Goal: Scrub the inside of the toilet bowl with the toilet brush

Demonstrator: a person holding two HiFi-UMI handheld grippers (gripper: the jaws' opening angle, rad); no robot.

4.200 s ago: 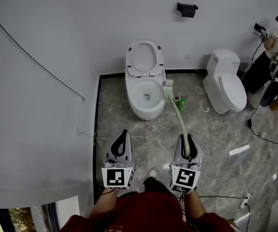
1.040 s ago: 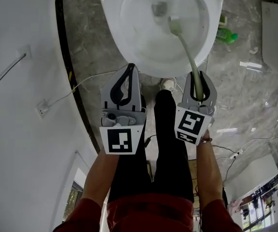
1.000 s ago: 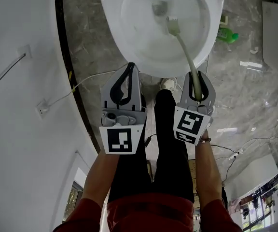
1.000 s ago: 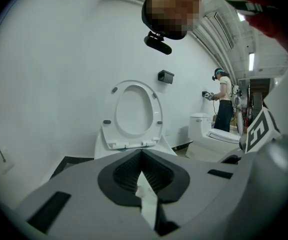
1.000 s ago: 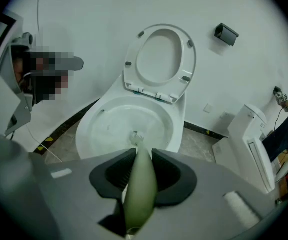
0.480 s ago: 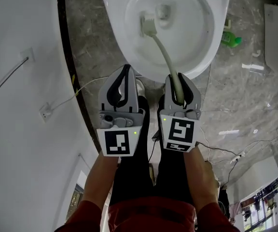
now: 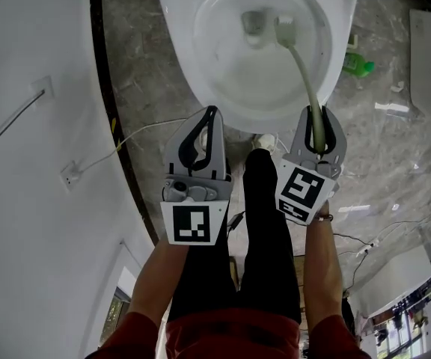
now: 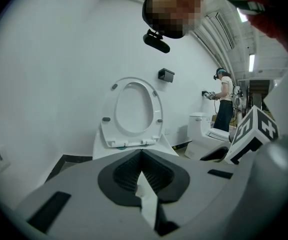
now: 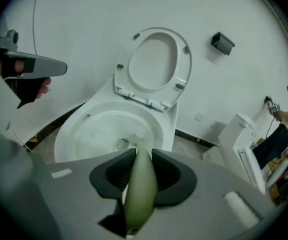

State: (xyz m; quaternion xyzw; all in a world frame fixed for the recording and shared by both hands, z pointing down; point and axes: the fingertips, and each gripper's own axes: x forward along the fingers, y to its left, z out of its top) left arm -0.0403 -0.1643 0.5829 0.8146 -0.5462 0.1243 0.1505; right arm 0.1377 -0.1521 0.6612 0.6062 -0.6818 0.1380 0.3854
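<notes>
The white toilet bowl [image 7: 200, 88] lies open below me, seat and lid [image 9: 156, 64] raised against the wall. The toilet brush has a pale green curved handle [image 7: 305, 73]. Its white head [image 7: 285, 30] rests inside the bowl, to the right of the drain hole [image 7: 254, 22]. My right gripper [image 7: 318, 118] is shut on the handle's lower end, just outside the bowl's front right rim. The right gripper view shows the handle [image 9: 140, 184] clamped between the dark pads. My left gripper [image 7: 209, 117] is shut with nothing in it, at the bowl's front rim.
A green bottle [image 7: 356, 64] lies on the marble floor right of the bowl. A white cable [image 7: 141, 132] runs from a wall socket [image 7: 69, 174] toward the toilet. A second toilet [image 8: 204, 134] stands further right, a person [image 8: 224, 104] beyond it. My legs [image 7: 264, 223] stand between the grippers.
The brush head swept from the bowl's right side to its left and is now back at the right of the drain. My right gripper moved right with it; the left stayed shut.
</notes>
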